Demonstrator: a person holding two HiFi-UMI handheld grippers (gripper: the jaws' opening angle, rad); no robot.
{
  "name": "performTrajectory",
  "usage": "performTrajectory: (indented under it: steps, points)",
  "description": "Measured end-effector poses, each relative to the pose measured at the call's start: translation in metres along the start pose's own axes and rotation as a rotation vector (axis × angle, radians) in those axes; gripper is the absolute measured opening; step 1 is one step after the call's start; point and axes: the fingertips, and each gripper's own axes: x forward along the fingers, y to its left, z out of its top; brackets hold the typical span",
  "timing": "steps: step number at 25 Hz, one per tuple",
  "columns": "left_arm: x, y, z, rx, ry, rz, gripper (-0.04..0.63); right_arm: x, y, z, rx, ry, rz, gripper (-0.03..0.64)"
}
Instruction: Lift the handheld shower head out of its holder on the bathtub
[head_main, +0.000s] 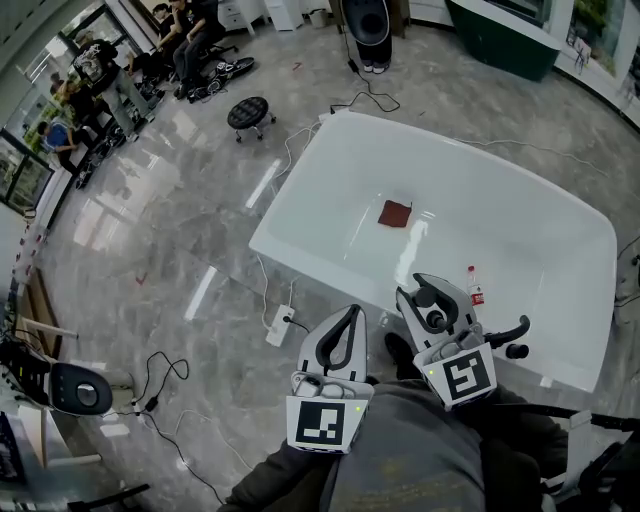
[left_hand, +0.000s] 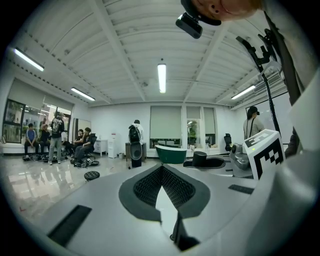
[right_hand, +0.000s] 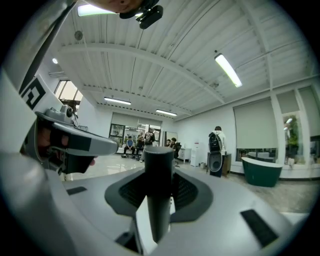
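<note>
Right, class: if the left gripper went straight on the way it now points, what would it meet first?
Nothing near. The left gripper points roughly level, and the way looks free across the room, probably as far as the distant dark green tub; depth is unclear.

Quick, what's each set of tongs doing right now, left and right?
Left tongs: closed, nothing between them.
Right tongs: closed on the dark handle of the handheld shower head.

Left claw (head_main: 351, 312) and right claw (head_main: 421, 290) are pale grey (marker cubes (head_main: 322, 422)).
</note>
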Motion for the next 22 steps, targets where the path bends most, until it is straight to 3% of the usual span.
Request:
performTrajectory:
  steps: [12, 22]
  points:
    - [-0.013, -0.003, 0.008, 0.005, -0.026, -0.029, 0.002, -0.007, 0.012, 0.014, -0.013, -0.014, -0.024, 0.12]
    - [-0.019, -0.004, 0.012, 0.004, -0.047, -0.03, 0.002, -0.018, 0.019, 0.05, -0.022, -0.089, -0.02, 0.12]
